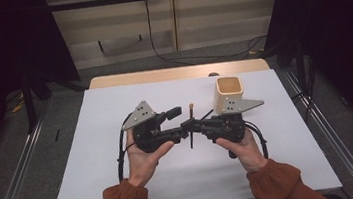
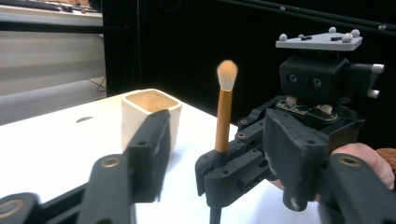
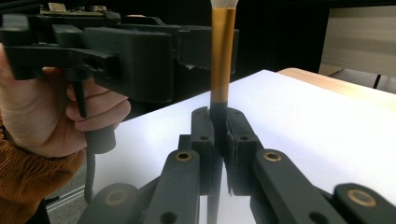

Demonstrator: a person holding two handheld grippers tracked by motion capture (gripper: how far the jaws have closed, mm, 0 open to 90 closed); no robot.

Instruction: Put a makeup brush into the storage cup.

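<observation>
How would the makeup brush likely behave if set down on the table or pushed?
The makeup brush looks slim and light, held upright by the right gripper alone. Its round handle would probably roll if laid flat. Its soft tuft likely bends; the handle seems stiff.

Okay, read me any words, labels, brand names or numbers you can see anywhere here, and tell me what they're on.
None can be read: the brush, the cup, the left gripper, the right gripper and the table carry no legible text.
</observation>
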